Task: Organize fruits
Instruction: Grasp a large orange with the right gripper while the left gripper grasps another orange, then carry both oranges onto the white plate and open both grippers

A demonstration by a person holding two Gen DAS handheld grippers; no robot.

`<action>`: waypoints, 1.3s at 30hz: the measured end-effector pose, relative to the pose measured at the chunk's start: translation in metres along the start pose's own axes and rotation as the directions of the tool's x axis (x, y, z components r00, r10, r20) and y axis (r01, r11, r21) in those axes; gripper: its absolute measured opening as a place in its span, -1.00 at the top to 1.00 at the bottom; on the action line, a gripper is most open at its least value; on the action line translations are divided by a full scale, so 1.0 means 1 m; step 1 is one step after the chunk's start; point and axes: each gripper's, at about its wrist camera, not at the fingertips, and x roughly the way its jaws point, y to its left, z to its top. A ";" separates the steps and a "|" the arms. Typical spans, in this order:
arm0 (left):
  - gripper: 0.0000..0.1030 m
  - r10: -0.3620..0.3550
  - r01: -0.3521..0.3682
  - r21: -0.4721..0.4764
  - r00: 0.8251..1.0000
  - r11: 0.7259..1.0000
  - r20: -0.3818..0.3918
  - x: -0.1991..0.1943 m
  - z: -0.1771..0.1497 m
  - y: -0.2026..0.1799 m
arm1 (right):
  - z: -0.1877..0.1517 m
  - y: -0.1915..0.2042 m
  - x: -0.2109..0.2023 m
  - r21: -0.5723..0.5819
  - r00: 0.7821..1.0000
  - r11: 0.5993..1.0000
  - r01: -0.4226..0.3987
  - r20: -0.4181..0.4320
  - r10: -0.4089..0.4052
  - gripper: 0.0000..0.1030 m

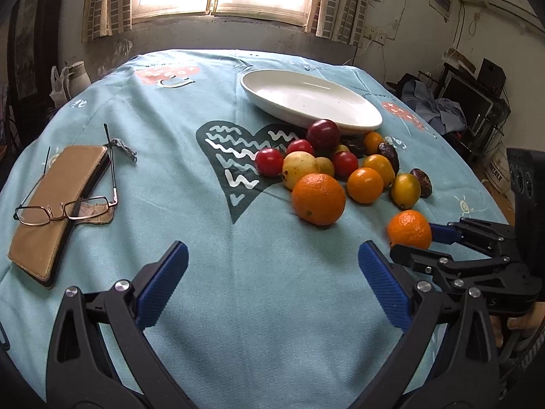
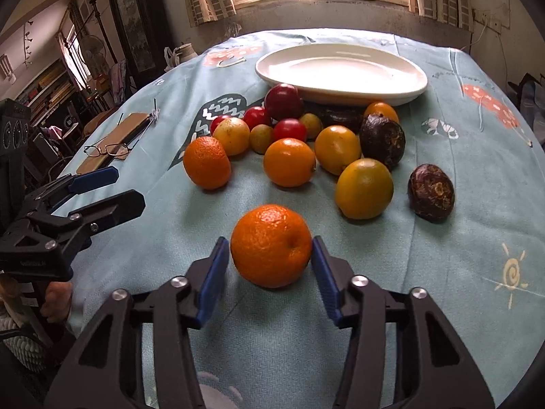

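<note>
Over the left gripper (image 1: 272, 286), blue pads spread wide above bare blue tablecloth (image 1: 238, 306), nothing between them. Ahead sits the white oval dish (image 1: 340, 116), empty, with the fruit pile (image 1: 337, 167) bunched just in front of it: red plums, yellow and orange citrus, a couple of dark wrinkled fruits. Off to the right, the right gripper (image 1: 419, 238) has its fingers on either side of a lone orange (image 1: 408, 229), set apart from the pile, nearer than the rest. Left side: glasses (image 1: 64, 209) lying on a tan case (image 1: 58, 211).

Now the right wrist view: that orange (image 2: 271, 245) sits right between the right gripper's (image 2: 270, 255) blue pads, both closed in against its sides, pinching it on the cloth. The dish (image 2: 374, 93) and pile (image 2: 306, 136) lie beyond; the left gripper (image 2: 112, 191) hovers at left, spread and empty.
</note>
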 end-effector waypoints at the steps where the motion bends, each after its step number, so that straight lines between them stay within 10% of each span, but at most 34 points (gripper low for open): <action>1: -0.96 -0.004 0.004 -0.005 1.000 1.000 -0.009 0.001 0.001 0.000 | 0.000 -0.003 -0.001 0.014 1.000 1.000 -0.012 0.005 0.012 0.12; 14: -0.96 0.101 -0.080 0.214 0.991 0.974 -0.093 0.049 0.040 -0.050 | -0.020 -0.034 -0.043 0.116 0.985 0.993 -0.023 0.170 0.003 0.13; 21: 0.12 0.046 -0.013 0.181 0.982 0.983 -0.181 0.077 0.040 -0.045 | -0.018 -0.034 -0.042 0.117 0.984 0.992 -0.036 0.178 0.015 0.14; 27: 0.14 0.030 0.000 0.188 0.987 0.982 -0.158 0.068 0.051 -0.044 | -0.014 -0.042 -0.053 0.144 0.973 0.986 -0.085 0.227 0.051 0.14; 39: 0.12 0.062 -0.053 0.117 0.995 0.992 -0.074 0.119 0.161 -0.053 | 0.131 -0.084 -0.012 0.172 0.964 0.984 0.046 0.250 -0.089 0.14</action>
